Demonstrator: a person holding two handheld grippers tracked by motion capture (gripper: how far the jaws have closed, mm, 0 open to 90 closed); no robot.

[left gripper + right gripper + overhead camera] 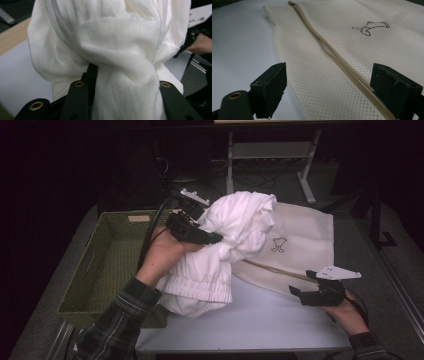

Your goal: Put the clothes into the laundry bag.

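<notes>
A bunched white garment (225, 245) hangs above the table, with my left gripper (210, 238) shut on a thick fold of it. Close up in the left gripper view, the white cloth (120, 62) is pinched between the two black jaws. A cream mesh laundry bag (295, 245) with a zip and a small dark emblem lies flat on the white table top (260, 320). Low at the bag's near edge, my right gripper (302, 285) stands open. In the right gripper view its jaws straddle the bag's zip (337, 60) with nothing held.
A green woven basket (107, 260) stands at the left of the table. Behind the table are the legs of a metal desk frame (270, 155) and dark floor. A metal rail (400, 285) runs along the right side.
</notes>
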